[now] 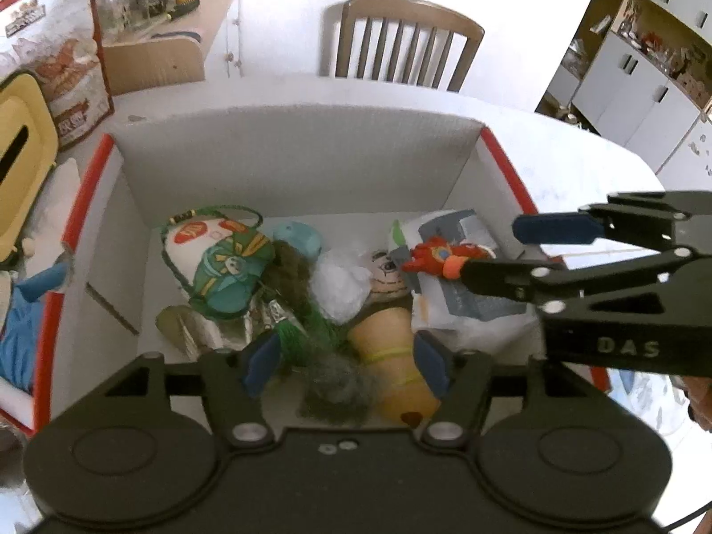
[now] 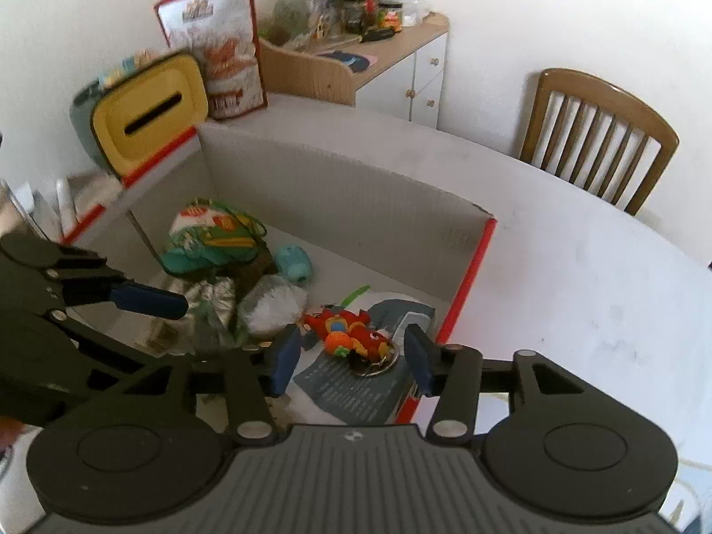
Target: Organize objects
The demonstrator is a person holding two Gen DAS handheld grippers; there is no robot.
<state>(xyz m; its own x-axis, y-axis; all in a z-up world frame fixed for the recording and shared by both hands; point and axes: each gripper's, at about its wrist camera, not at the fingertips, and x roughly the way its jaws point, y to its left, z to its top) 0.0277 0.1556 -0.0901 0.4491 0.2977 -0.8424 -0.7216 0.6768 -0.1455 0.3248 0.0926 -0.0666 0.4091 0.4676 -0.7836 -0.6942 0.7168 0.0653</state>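
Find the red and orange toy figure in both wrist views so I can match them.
Left wrist view: the red and orange toy figure lies right of centre in the box, on a grey packet, below the right tongs.
Right wrist view: the red and orange toy figure sits low and centre, between the open right tongs.
Shared landmark: the wooden chair behind the table.

Wooden chair [image 1: 402,42] behind white table [image 2: 578,276]
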